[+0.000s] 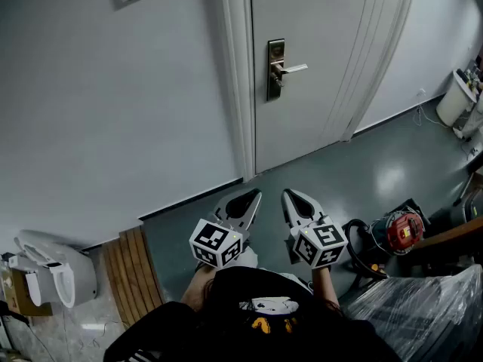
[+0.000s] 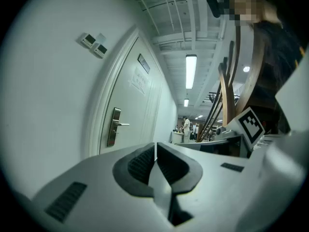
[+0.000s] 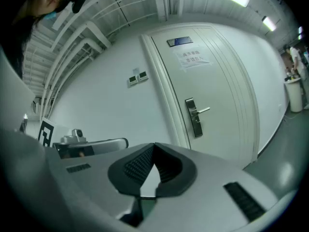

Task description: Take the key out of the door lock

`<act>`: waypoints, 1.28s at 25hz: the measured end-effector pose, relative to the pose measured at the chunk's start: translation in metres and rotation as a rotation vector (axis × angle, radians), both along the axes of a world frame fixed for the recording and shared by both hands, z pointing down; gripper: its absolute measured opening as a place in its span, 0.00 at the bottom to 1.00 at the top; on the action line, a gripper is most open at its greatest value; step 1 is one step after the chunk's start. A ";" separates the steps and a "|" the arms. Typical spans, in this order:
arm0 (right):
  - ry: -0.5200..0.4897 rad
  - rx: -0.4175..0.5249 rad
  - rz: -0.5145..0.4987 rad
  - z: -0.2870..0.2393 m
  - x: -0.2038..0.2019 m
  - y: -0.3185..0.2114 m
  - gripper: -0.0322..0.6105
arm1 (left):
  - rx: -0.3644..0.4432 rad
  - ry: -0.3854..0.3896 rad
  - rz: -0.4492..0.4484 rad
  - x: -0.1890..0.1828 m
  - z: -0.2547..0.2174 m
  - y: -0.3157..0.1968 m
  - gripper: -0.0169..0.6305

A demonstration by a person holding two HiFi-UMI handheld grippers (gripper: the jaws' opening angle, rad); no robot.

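Standing well back from the white panelled door (image 1: pixel 317 66), the person holds both grippers low over the grey-green floor (image 1: pixel 355 172), pointed toward that door. On the left gripper (image 1: pixel 251 197), its own view shows the dark ribbed fingers (image 2: pixel 140 163) meeting at the tips with nothing between them. The right gripper (image 1: pixel 291 195) gives the same finding: its fingers (image 3: pixel 137 166) are closed tip to tip and empty. The tall metal lock plate (image 1: pixel 275 70) with its silver lever handle (image 1: pixel 293 69) sits near the door's left edge, well apart from both grippers. The key is presumably in that plate, but it is too small to make out in any view. Assessment: no part of the task is done. The approach, the grip on the key and its withdrawal are all left to do.
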State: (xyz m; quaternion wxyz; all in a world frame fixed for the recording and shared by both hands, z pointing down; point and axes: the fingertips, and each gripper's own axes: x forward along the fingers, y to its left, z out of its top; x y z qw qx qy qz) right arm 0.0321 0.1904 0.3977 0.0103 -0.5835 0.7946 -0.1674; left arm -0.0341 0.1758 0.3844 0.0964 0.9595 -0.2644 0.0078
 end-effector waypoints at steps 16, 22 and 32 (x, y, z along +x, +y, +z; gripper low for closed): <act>-0.020 0.042 -0.010 0.000 0.009 0.009 0.06 | 0.009 -0.024 -0.009 0.012 0.000 0.008 0.06; -0.046 0.042 -0.009 0.003 0.014 0.000 0.06 | 0.008 -0.039 -0.012 0.015 0.003 0.000 0.06; -0.059 0.026 0.000 0.012 0.025 -0.047 0.06 | -0.010 -0.047 -0.002 0.024 0.012 -0.048 0.06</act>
